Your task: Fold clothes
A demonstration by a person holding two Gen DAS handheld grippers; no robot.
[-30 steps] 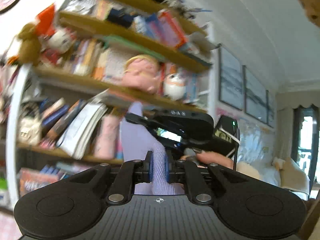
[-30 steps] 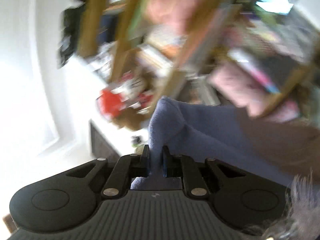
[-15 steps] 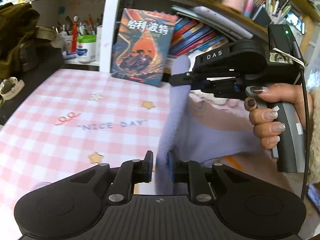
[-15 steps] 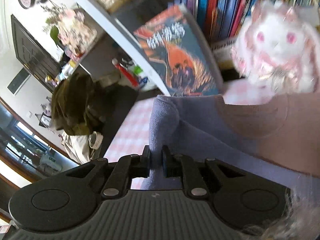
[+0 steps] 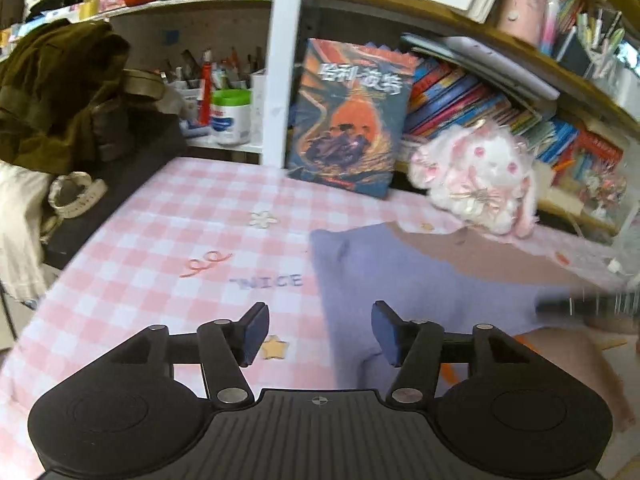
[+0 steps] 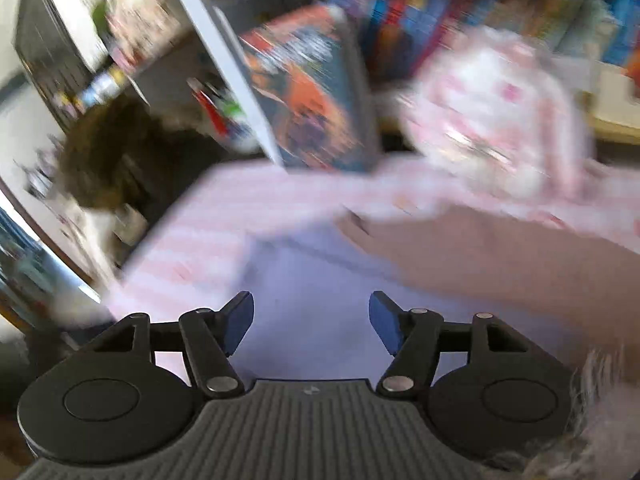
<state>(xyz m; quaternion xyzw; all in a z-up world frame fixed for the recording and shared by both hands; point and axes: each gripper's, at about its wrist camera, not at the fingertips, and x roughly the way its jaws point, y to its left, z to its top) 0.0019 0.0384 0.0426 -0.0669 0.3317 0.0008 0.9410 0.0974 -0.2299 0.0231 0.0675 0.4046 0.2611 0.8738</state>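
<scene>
A lavender and dusty-pink garment [image 5: 404, 276] lies flat on the pink checked tablecloth [image 5: 168, 264]. Its lavender part is at the left, the pink part [image 5: 500, 256] at the far right. My left gripper [image 5: 320, 336] hovers open over the garment's near left edge, nothing between its fingers. In the right wrist view, which is motion-blurred, my right gripper [image 6: 311, 322] is open above the lavender cloth [image 6: 316, 280], with the pink part [image 6: 500, 256] to its right. A blurred dark streak at the right edge of the left view may be the right gripper [image 5: 580, 306].
An upright book [image 5: 352, 116] and a white-pink plush rabbit [image 5: 480, 178] stand at the table's far edge under crowded bookshelves. A dark olive garment [image 5: 60, 92] is heaped at the left, beside a white jar [image 5: 230, 116] and pens.
Both grippers were shut on the lavender cloth, holding it up; both have now opened and let go. The garment has dropped flat onto the table.
</scene>
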